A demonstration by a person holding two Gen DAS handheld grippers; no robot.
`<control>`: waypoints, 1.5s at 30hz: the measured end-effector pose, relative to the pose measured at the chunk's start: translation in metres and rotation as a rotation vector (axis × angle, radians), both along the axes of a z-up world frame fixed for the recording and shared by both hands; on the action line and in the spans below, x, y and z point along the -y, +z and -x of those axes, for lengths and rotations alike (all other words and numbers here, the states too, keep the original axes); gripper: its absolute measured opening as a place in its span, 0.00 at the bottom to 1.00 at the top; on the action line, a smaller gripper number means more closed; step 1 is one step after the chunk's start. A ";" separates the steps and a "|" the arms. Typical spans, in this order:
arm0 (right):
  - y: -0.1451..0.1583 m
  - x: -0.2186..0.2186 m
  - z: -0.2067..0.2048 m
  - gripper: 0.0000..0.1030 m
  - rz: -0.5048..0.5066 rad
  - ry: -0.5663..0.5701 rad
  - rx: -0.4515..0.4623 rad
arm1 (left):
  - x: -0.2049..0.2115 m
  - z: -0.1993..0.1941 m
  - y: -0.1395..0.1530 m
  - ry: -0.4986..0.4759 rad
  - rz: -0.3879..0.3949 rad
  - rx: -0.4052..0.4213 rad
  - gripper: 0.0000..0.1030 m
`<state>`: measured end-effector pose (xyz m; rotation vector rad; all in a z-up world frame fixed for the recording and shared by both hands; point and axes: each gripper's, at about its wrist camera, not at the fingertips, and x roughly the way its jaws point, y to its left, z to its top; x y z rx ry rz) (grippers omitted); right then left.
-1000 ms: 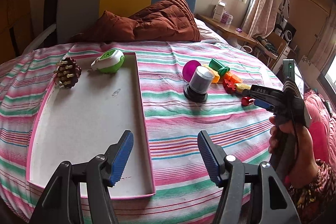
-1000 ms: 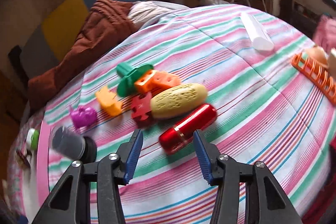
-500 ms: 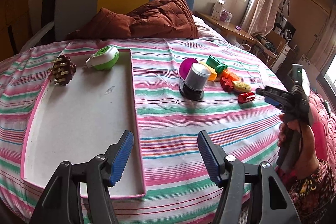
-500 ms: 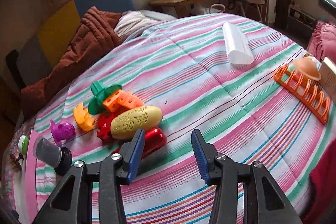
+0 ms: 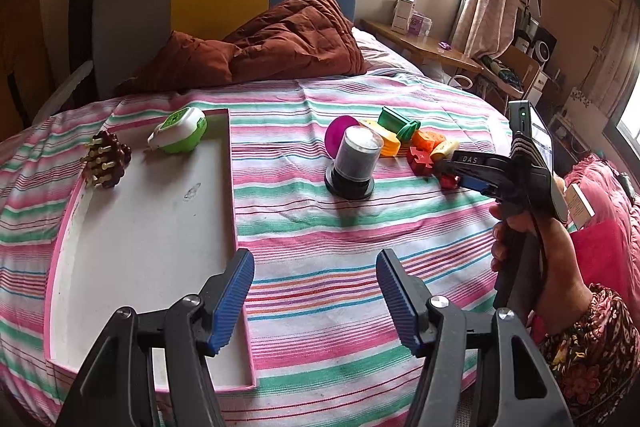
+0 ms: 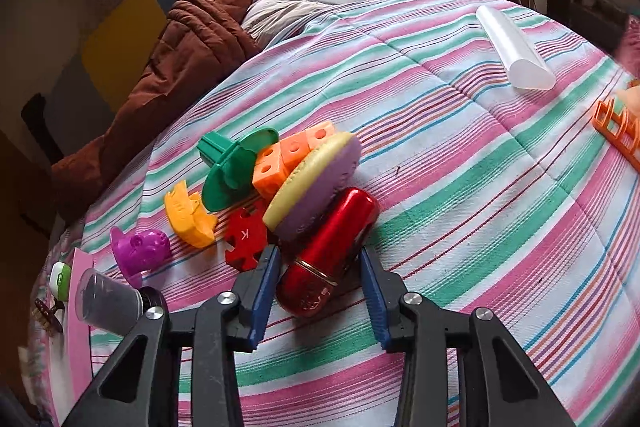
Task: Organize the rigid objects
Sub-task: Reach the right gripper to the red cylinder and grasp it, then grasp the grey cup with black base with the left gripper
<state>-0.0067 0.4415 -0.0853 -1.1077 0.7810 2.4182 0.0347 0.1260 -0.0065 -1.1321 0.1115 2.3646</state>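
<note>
Right gripper (image 6: 318,267) now closing around red capsule (image 6: 330,251) — left gripper (image 5: 314,293) wide, empty — striped bedspread (image 6: 460,187).

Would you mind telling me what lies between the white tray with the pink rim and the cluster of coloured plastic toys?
In the left wrist view, only a clear cylindrical jar on a black base stands on striped bedspread between them.

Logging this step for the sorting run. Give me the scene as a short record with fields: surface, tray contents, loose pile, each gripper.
surface: striped bedspread
tray: pinecone and green-white case at its far end
loose pile: purple lid, yellow piece, green piece, orange blocks, red puzzle piece, yellow sponge, red cylinder
left gripper: open, nothing between its jaws
right gripper: jaws just closing around the red cylinder, a gap visible on both sides
</note>
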 end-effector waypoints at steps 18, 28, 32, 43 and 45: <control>0.002 0.017 -0.044 0.27 -0.063 0.050 -0.030 | -0.076 0.065 -0.024 -0.025 0.049 0.094 0.65; -0.001 0.013 -0.031 0.26 -0.117 0.055 -0.007 | -0.127 0.104 -0.030 -0.040 0.125 -0.013 0.66; -0.002 0.030 -0.035 0.26 -0.221 0.079 0.009 | -0.140 0.109 -0.042 -0.055 0.164 -0.023 0.66; -0.005 0.031 -0.037 0.26 -0.242 0.073 -0.009 | -0.127 0.112 -0.056 -0.046 0.184 -0.055 0.42; -0.005 0.031 -0.037 0.26 -0.240 0.072 -0.012 | -0.119 0.109 -0.052 -0.042 0.175 -0.060 0.42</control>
